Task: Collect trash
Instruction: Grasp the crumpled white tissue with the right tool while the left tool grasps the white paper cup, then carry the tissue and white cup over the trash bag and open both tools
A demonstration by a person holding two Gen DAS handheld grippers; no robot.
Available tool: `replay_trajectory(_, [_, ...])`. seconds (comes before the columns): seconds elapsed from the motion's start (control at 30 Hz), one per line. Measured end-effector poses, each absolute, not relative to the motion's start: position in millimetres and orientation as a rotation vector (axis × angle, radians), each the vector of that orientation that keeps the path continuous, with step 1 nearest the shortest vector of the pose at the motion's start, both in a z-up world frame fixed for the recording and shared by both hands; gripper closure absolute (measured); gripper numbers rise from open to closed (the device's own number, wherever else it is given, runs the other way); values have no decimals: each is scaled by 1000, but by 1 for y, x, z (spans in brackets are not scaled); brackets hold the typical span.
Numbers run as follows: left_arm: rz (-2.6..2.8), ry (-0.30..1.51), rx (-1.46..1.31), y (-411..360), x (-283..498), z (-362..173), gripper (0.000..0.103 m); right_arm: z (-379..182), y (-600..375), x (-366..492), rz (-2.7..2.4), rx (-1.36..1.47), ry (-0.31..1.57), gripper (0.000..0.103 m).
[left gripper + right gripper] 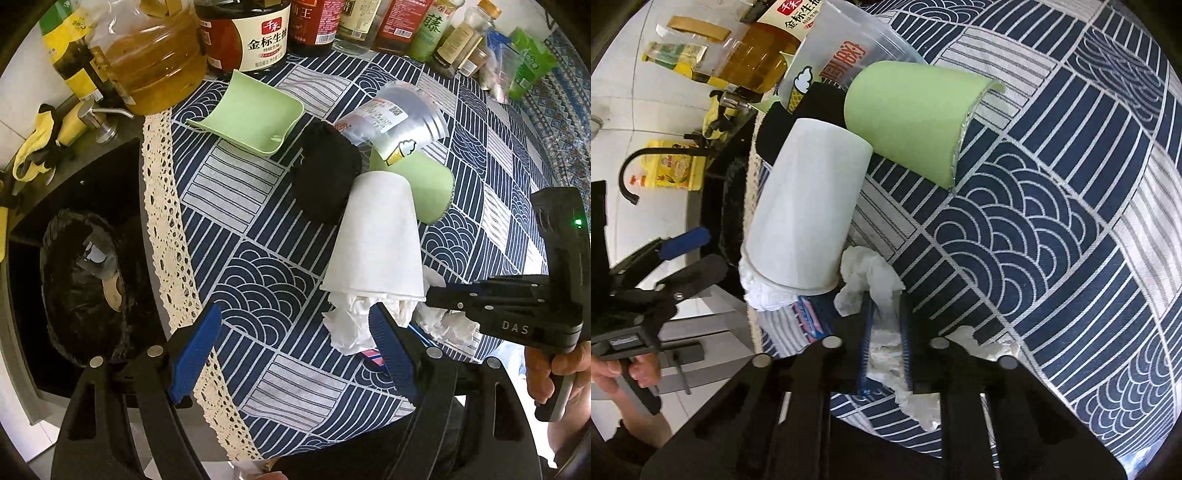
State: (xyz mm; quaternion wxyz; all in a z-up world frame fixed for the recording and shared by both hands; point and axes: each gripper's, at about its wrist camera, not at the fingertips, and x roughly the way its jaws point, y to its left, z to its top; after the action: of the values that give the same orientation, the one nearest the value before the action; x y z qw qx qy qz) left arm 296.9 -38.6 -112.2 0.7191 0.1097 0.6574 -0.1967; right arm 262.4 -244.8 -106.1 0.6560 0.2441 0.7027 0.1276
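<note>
A white paper cup (376,236) (805,206) lies on its side on the patterned tablecloth, with crumpled tissue (351,325) spilling from its mouth. A second crumpled white tissue (868,273) lies just right of the cup's mouth, and my right gripper (884,332) is shut on it. That gripper (436,299) reaches in from the right in the left wrist view. My left gripper (295,350) (698,254) hangs open above the table edge, its right pad beside the cup's tissue. Behind lie a green cup (424,184) (908,118), a clear plastic cup (395,118) (831,48) and a black object (325,173).
A bin lined with a black bag (85,295) stands below the table's left edge. A green dish (251,114) lies further back. Oil and sauce bottles (258,33) line the far edge. A pink-and-blue packet (809,317) shows under the white cup's mouth.
</note>
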Motion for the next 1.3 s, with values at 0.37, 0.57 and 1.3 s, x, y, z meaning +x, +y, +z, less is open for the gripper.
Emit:
replay_trajectory(0.37, [-465, 1440, 314, -75, 298, -107, 23, -68, -276, 258, 317, 549, 1504, 95])
replay_trajectory(0.57, [-486, 1486, 363, -101, 304, -122, 23, -49, -310, 256, 299, 569, 1447, 95])
replay_trajectory(1.3, [-482, 1546, 397, -155, 313, -142, 36, -34, -365, 257, 329, 590, 1397, 95])
